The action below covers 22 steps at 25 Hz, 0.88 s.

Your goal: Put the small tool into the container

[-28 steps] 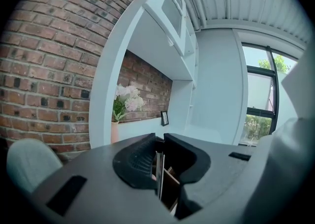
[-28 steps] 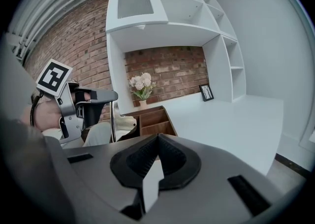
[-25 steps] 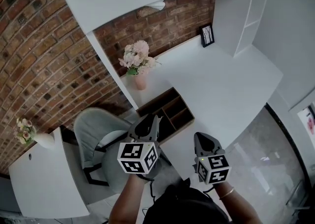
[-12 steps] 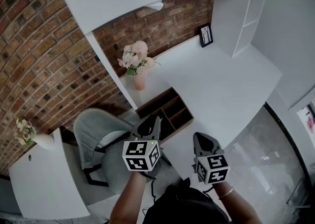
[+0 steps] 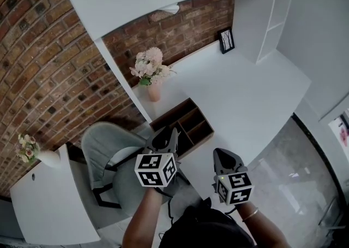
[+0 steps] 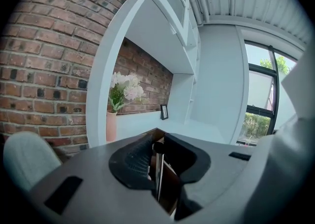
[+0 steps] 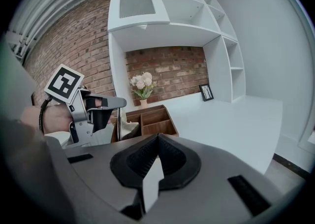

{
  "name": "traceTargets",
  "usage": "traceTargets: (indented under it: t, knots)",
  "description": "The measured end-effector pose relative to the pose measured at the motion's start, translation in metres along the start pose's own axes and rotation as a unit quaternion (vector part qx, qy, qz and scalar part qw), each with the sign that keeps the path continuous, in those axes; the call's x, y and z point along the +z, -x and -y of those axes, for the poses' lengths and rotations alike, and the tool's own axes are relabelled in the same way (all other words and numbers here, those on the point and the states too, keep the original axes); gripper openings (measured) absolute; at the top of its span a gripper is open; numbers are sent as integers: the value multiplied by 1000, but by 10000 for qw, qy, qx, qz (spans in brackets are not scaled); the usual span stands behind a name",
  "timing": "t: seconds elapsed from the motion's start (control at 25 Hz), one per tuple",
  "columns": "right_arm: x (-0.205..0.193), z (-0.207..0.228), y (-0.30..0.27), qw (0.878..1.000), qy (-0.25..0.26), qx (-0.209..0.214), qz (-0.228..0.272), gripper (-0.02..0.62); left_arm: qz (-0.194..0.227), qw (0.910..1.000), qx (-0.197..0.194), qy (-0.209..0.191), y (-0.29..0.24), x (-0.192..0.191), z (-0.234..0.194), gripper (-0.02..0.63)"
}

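- The left gripper (image 5: 166,135) has its fingers closed only as far as the small tool (image 6: 158,169) allows. The tool is a thin metal rod with a dark head, and the pads press it from both sides.
- The rod hangs straight down from the fingers (image 7: 118,124). I think it is held upright so that it can go end-first into a narrow compartment.
- The container (image 5: 204,117) is a wooden organizer with several open compartments. The tool is above its near left edge and not yet inside. I cannot tell which compartment lies under it.
- The right gripper (image 5: 223,154) is to the near right of the container. Its fingers (image 7: 147,156) are together at the tips and hold nothing (it seems only to wait).
- By my judgement the next move is short: forward over the container, down, then release.
- The container stands at the near left corner of a white surface (image 5: 245,94), which is otherwise almost bare.
- Beyond the container a pink vase of flowers (image 5: 150,72) stands beside a white upright panel. Far behind it a small picture frame (image 5: 228,40) leans on the brick wall (image 5: 43,67).
- To the left of the container there is a pale green chair (image 5: 106,149). Farther left a second white table (image 5: 49,203) carries another small bunch of flowers.
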State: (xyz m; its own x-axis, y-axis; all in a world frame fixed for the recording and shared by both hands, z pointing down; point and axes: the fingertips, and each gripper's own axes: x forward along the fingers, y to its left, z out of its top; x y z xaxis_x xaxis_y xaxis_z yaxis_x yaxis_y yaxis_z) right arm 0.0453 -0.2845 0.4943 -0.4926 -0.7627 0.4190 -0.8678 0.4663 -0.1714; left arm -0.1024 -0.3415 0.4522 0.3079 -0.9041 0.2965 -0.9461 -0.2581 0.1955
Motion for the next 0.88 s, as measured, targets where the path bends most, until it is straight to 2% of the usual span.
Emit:
traceTargets:
  t: [0.4,0.88]
  knots:
    - [-7,-5,0,10000,-7,8,-95,3,-162,9998,-31,-106,5,-9,-2,110]
    - [-15,-18,10,9999,38,27,-101,4,-228,9997,0,-50,37,-29,4,112]
